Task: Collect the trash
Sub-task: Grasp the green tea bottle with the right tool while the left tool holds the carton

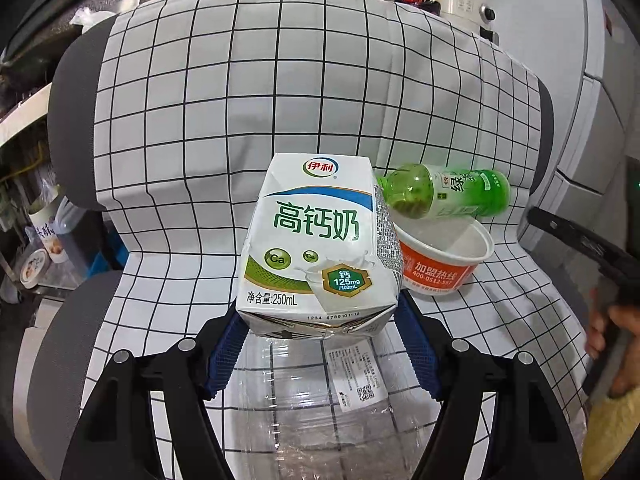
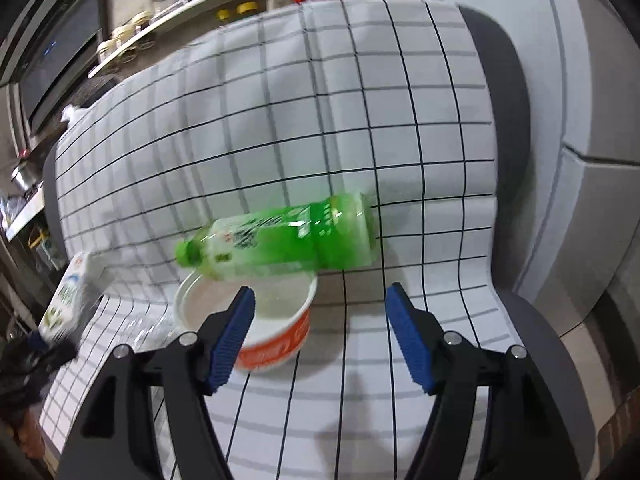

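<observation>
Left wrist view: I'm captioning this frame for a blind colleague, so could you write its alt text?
The left gripper clamps a white milk carton by its base, above a clear plastic bottle on a checked tablecloth. Behind the carton a green tea bottle lies across an orange paper bowl.
</observation>
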Demonstrator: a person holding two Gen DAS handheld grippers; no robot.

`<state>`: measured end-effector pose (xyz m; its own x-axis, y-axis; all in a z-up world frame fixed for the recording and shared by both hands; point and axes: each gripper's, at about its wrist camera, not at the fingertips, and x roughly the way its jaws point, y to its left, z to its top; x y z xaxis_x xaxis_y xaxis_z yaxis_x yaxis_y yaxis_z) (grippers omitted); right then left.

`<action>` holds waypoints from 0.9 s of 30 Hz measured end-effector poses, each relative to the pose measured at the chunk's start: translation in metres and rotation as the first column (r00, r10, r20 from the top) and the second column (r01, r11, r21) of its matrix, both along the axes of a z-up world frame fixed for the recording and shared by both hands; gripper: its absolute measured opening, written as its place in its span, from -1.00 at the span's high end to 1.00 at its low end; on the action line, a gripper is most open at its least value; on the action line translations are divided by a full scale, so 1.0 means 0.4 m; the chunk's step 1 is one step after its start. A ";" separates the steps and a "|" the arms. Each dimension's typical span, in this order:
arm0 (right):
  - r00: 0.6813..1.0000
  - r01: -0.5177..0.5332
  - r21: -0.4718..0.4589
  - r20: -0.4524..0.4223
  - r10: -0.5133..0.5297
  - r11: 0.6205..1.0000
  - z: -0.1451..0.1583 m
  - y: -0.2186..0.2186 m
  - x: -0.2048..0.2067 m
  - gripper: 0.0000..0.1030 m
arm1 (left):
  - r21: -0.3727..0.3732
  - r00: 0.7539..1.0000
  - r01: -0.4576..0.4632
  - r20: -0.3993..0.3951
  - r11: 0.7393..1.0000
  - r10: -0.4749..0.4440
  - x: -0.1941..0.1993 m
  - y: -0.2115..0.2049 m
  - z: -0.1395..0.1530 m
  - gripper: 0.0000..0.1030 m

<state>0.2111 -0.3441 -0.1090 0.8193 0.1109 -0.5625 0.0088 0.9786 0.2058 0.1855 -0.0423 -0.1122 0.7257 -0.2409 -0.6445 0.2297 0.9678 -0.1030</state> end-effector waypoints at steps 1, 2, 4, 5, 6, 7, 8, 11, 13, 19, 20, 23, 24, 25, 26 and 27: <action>1.000 0.004 0.012 -0.002 -0.004 1.000 -0.005 -0.010 0.025 -0.30 | -0.001 1.000 0.000 -0.003 1.000 0.000 0.003 0.001 -0.006 -0.40; 1.000 0.005 0.020 -0.006 -0.005 1.000 -0.008 -0.017 0.045 -0.30 | -0.002 1.000 -0.002 -0.005 1.000 0.002 0.005 0.001 -0.010 -0.40; 1.000 0.001 0.034 -0.012 -0.001 0.999 -0.017 -0.030 0.086 -0.31 | -0.003 1.000 -0.001 -0.017 1.000 0.001 0.015 -0.001 -0.022 -0.40; 1.000 0.004 0.036 -0.017 -0.003 0.999 -0.022 -0.033 0.103 -0.31 | -0.001 1.000 -0.002 -0.020 1.000 0.002 0.019 -0.002 -0.026 -0.40; 1.000 0.002 0.040 -0.019 -0.001 0.999 -0.025 -0.036 0.116 -0.31 | 0.001 1.000 -0.002 -0.023 1.000 0.002 0.020 -0.002 -0.029 -0.40; 1.000 -0.008 0.052 -0.022 0.009 0.999 -0.031 -0.039 0.131 -0.31 | 0.002 1.000 0.001 -0.027 1.000 -0.001 0.022 -0.004 -0.034 -0.40; 1.000 -0.016 0.061 -0.024 0.018 0.998 -0.033 -0.039 0.138 -0.31 | 0.003 1.000 0.003 -0.031 1.000 -0.003 0.023 -0.005 -0.038 -0.40; 0.998 -0.045 0.083 -0.031 0.047 0.996 -0.034 -0.030 0.140 -0.31 | 0.006 0.999 0.007 -0.034 1.000 -0.007 0.022 -0.004 -0.046 -0.40; 0.997 -0.065 0.066 -0.030 0.067 0.996 -0.026 -0.011 0.119 -0.31 | 0.007 0.999 0.005 -0.037 1.000 -0.004 0.018 0.000 -0.047 -0.40; 0.984 -0.169 0.035 -0.051 0.171 0.985 -0.007 0.077 0.038 -0.31 | -0.007 0.999 -0.002 -0.032 1.000 0.002 -0.009 0.012 -0.039 -0.40; 0.980 -0.189 0.031 -0.061 0.191 0.981 -0.007 0.093 0.024 -0.30 | -0.008 1.000 -0.003 -0.030 1.000 0.003 -0.015 0.013 -0.038 -0.40; 0.961 -0.259 0.042 -0.092 0.262 0.965 -0.012 0.144 -0.018 -0.30 | -0.011 1.000 -0.009 -0.021 1.000 0.009 -0.037 0.023 -0.030 -0.40; 0.948 -0.296 0.060 -0.106 0.300 0.953 -0.016 0.165 -0.030 -0.30 | -0.011 1.000 -0.012 -0.020 1.000 0.012 -0.042 0.026 -0.028 -0.40; 0.937 -0.324 0.068 -0.117 0.330 0.944 -0.018 0.183 -0.040 -0.30 | -0.011 1.000 -0.017 -0.018 1.000 0.017 -0.049 0.032 -0.025 -0.41; 0.932 -0.338 0.065 -0.120 0.343 0.939 -0.018 0.195 -0.047 -0.30 | -0.012 1.000 -0.022 -0.018 1.000 0.022 -0.053 0.038 -0.023 -0.41; 0.928 -0.349 0.051 -0.117 0.353 0.936 -0.012 0.211 -0.057 -0.30 | -0.012 0.999 -0.029 -0.016 1.000 0.028 -0.060 0.045 -0.020 -0.41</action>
<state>0.1883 -0.2596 -0.1140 0.6500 0.3963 -0.6484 -0.3068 0.9175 0.2532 0.1615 -0.0243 -0.1202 0.7220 -0.2280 -0.6533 0.2003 0.9726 -0.1181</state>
